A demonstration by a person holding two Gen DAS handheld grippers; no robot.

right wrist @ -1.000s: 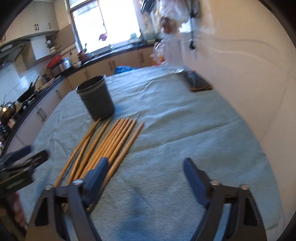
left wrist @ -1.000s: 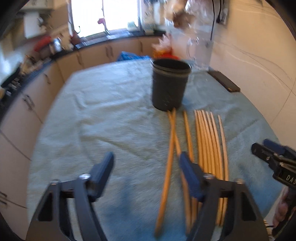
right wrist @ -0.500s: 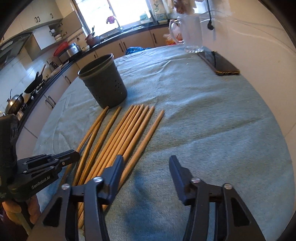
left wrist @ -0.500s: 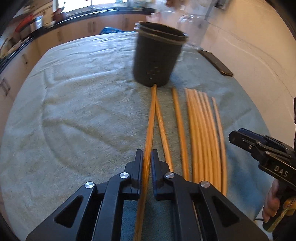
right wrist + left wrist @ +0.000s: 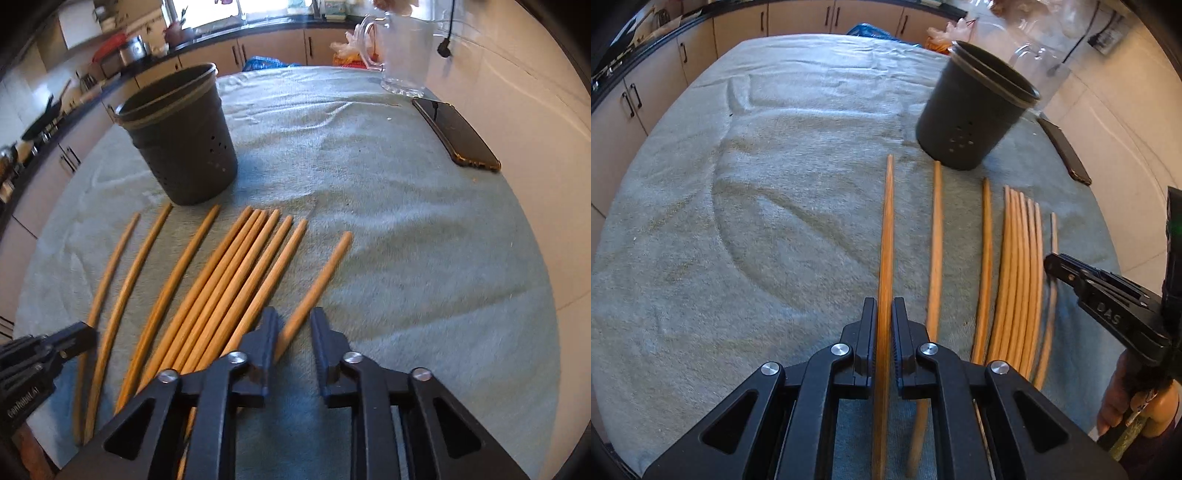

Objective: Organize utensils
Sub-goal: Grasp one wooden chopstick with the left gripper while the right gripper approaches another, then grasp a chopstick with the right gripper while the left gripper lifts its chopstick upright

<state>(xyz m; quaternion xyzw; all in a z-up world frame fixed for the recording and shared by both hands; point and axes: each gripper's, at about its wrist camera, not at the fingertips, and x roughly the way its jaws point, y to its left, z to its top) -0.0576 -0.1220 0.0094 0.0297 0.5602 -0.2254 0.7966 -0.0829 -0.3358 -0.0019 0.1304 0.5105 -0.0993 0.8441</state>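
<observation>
Left wrist view: the left claw (image 5: 884,334) is closed tightly on one wooden chopstick (image 5: 887,236), which points to 12 o'clock over the green towel (image 5: 738,221) on the bench. The dark holder cup (image 5: 971,118) stands at 1 o'clock. In the right wrist view, the right claw (image 5: 293,332) is closing around the rightmost chopstick (image 5: 321,275); the stick touches the left pad, the other pad is apart. More chopsticks (image 5: 229,277) lie at 10 o'clock, the phone (image 5: 456,134) at 2 o'clock.
</observation>
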